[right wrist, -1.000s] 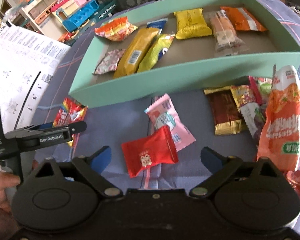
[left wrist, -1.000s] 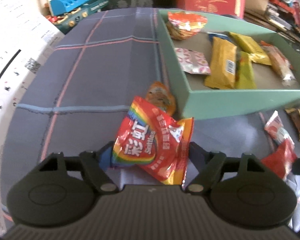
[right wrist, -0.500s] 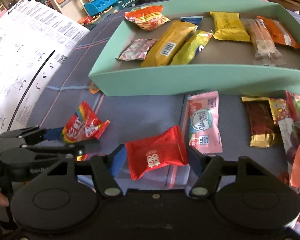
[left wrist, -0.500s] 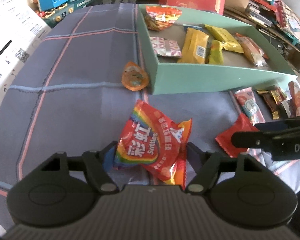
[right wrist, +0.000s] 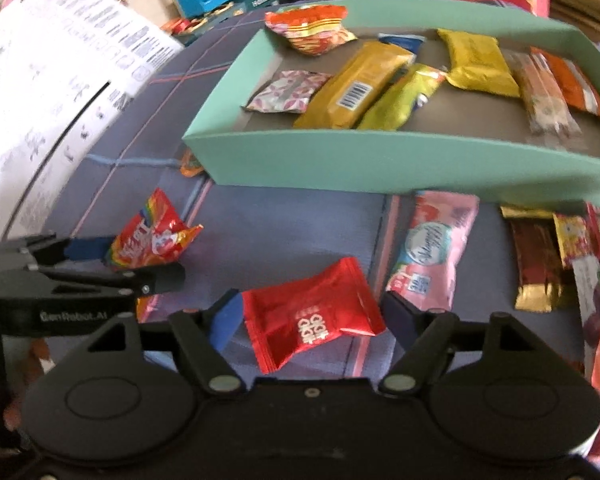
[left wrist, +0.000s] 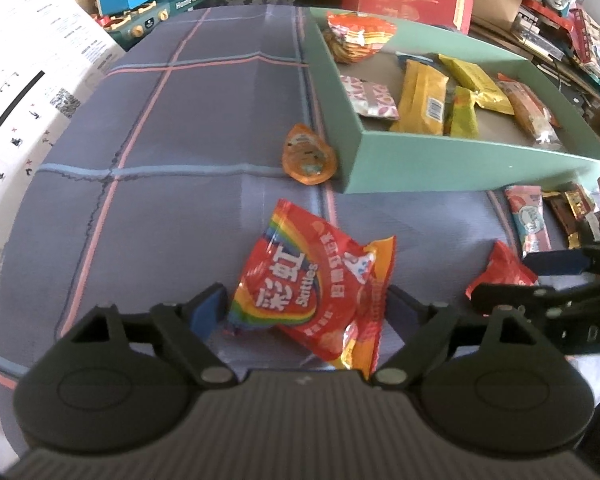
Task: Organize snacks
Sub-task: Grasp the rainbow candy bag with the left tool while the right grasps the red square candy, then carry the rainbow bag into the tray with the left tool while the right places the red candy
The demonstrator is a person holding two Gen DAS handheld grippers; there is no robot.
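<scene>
Left gripper (left wrist: 306, 308) is holding the Skittles bag (left wrist: 312, 288) between its fingers, pads pressing both sides; the bag's long axis is running slantwise across the jaws, tail toward the camera. The teal box (left wrist: 452, 160) is lying ahead and to the right, well apart. Right gripper (right wrist: 312, 320) is bracketing the red candy packet (right wrist: 312, 320), jaws close on both ends; whether they are pinching yet, cannot tell. Its box wall (right wrist: 380, 160) is sitting straight ahead, nearer to this hand.

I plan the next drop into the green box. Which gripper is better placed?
Probably the right gripper: its red packet faces the green box wall directly; the left gripper with Skittles sits left of its corner.
</scene>
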